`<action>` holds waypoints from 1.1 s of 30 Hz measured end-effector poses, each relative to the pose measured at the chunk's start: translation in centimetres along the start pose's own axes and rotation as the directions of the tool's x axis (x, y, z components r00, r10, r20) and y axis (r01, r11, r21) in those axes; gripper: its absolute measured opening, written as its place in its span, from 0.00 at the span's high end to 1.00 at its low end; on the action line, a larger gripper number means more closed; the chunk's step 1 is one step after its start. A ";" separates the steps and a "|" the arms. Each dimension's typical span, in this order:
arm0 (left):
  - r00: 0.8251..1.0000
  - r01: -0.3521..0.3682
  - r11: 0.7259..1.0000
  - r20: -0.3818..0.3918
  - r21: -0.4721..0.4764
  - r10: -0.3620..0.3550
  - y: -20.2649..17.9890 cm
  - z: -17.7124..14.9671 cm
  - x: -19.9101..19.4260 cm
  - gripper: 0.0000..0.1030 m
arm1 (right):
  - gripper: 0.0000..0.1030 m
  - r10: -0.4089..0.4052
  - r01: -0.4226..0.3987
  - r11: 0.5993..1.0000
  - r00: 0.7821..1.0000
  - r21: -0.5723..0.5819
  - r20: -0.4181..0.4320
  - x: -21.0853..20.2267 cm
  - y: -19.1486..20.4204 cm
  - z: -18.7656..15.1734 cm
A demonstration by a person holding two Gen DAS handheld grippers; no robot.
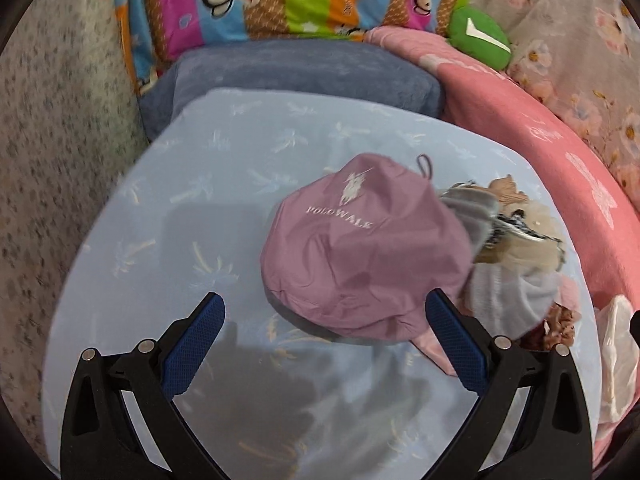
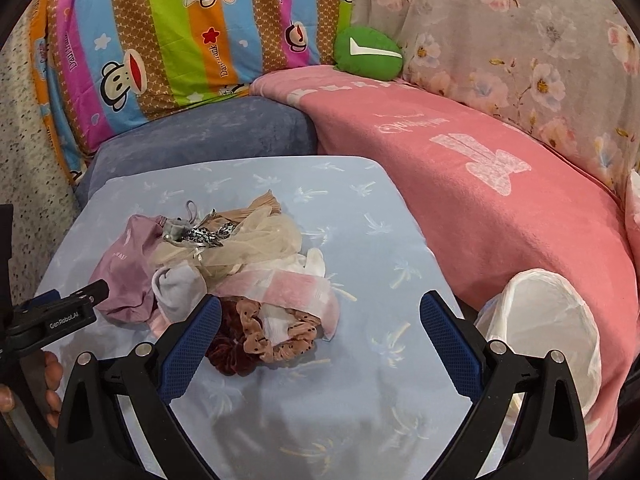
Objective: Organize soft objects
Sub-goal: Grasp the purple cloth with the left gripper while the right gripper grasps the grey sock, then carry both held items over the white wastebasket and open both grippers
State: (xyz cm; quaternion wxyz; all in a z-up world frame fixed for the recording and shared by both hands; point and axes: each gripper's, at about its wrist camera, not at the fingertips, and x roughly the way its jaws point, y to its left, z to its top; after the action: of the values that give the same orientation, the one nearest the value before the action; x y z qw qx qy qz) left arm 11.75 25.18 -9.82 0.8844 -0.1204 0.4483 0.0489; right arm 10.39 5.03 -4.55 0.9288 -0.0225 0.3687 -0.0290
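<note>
A mauve drawstring pouch [image 1: 360,252] marked POLOWALK lies on the light blue table [image 1: 200,184], with a heap of soft items [image 1: 516,260] spilling from its right side. My left gripper [image 1: 324,312] hovers open just in front of the pouch, nothing between its fingers. In the right wrist view the same pouch [image 2: 124,272] sits left of the heap: beige tulle [image 2: 256,240], a grey-white sock [image 2: 176,292], a pink-white cloth [image 2: 280,288], and brown and tan scrunchies [image 2: 260,340]. My right gripper [image 2: 320,316] is open beside the scrunchies. The left gripper [image 2: 60,312] shows at the left edge.
A white mesh basket [image 2: 544,320] stands off the table's right edge against a pink blanket [image 2: 480,184]. Behind the table are a blue cushion [image 2: 208,136], a striped cartoon pillow [image 2: 168,40], a green plush [image 2: 368,52] and floral fabric [image 2: 520,40]. A hand [image 2: 52,384] shows lower left.
</note>
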 end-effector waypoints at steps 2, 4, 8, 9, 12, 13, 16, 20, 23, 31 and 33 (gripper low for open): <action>1.000 0.022 0.999 -0.014 -0.030 -0.022 0.6 0.0 0.7 0.09 | 0.09 -0.003 0.003 1.000 1.000 -0.001 -0.011 0.9 0.5 0.1; 0.997 0.059 0.996 -0.038 -0.063 -0.061 1.0 0.1 1.5 0.15 | 0.12 -0.008 0.008 1.000 1.000 -0.004 -0.027 1.8 0.8 0.0; 0.988 0.131 0.987 -0.074 -0.091 -0.138 0.9 0.0 2.5 0.39 | 0.18 0.045 -0.045 0.999 0.998 0.005 -0.040 2.2 1.9 -0.1; 0.985 0.145 0.985 -0.080 -0.090 -0.153 0.7 -0.1 2.5 0.44 | 0.19 0.063 -0.063 0.998 0.997 -0.001 -0.045 2.2 2.4 -0.1; 0.978 0.184 0.980 -0.083 -0.072 -0.190 0.0 0.1 2.4 0.72 | 0.28 0.136 -0.138 0.990 0.988 -0.022 -0.075 2.8 4.1 -0.3; 0.976 0.197 0.978 -0.083 -0.066 -0.202 0.0 0.3 2.4 0.82 | 0.32 0.157 -0.160 0.987 0.984 -0.027 -0.088 3.2 4.7 -0.3; 0.976 0.208 0.977 -0.065 -0.040 -0.210 -0.3 0.4 1.6 0.95 | 0.41 0.200 -0.207 0.977 0.972 -0.046 -0.121 4.2 6.7 -0.7; 0.975 0.219 0.976 -0.027 -0.007 -0.219 -0.4 0.8 0.4 0.97 | 0.62 0.240 -0.252 0.966 0.956 -0.053 -0.166 5.6 8.4 -1.1; 0.974 0.226 0.974 -0.007 0.008 -0.226 -0.6 1.4 -0.7 0.98 | 0.81 0.270 -0.280 0.959 0.947 -0.038 -0.175 5.7 8.7 -1.4; 0.964 0.247 0.967 0.084 0.066 -0.252 -2.4 2.9 -4.9 0.98 | 0.87 0.302 -0.304 0.953 0.950 -0.014 -0.081 1.2 6.8 -0.5; 0.958 0.258 0.962 0.110 0.087 -0.266 -3.3 3.3 -6.3 0.98 | 0.87 0.301 -0.302 0.953 0.952 -0.010 -0.048 -0.2 6.0 0.0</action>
State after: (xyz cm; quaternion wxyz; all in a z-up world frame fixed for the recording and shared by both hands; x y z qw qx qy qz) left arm 11.22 22.98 -2.39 0.9123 -0.1438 0.3755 -0.0776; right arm 10.49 11.02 -4.82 0.9134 0.0268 0.3893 0.1157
